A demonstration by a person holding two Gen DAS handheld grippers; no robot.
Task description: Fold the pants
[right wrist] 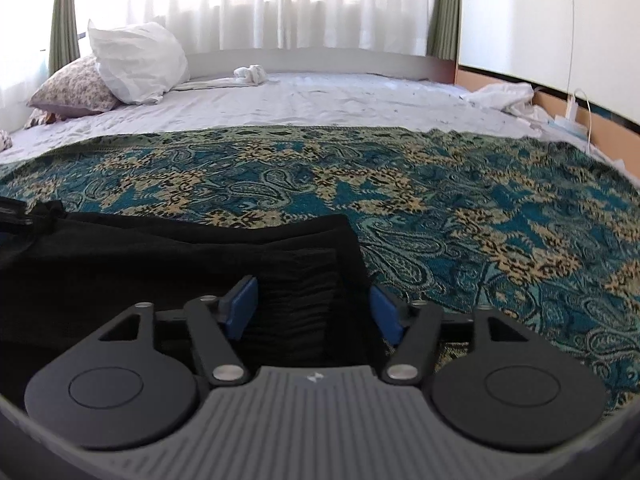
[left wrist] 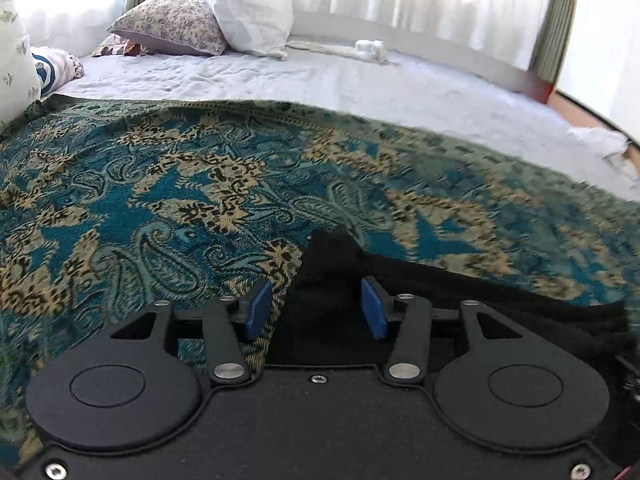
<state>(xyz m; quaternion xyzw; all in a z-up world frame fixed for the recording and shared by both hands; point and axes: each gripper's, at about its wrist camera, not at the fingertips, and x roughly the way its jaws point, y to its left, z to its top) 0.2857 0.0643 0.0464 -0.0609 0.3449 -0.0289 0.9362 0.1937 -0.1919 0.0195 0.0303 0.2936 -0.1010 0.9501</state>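
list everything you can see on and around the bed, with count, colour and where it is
pants: one, black, folded on the near part of the patterned throw, under both grippers
patterned throw: one, teal and tan paisley, covering the near half of the bed
bed sheet: one, white, far half of the bed
white pillow: one, far left, leaning on the floral pillow
floral pillow: one, beige print, far left
small bundled cloth: one, white, at the far edge by the curtains
curtains: sheer white with green side drapes, behind the bed
left gripper: black with blue pads, open over a pants corner
right gripper: black with blue pads, open over the pants edge
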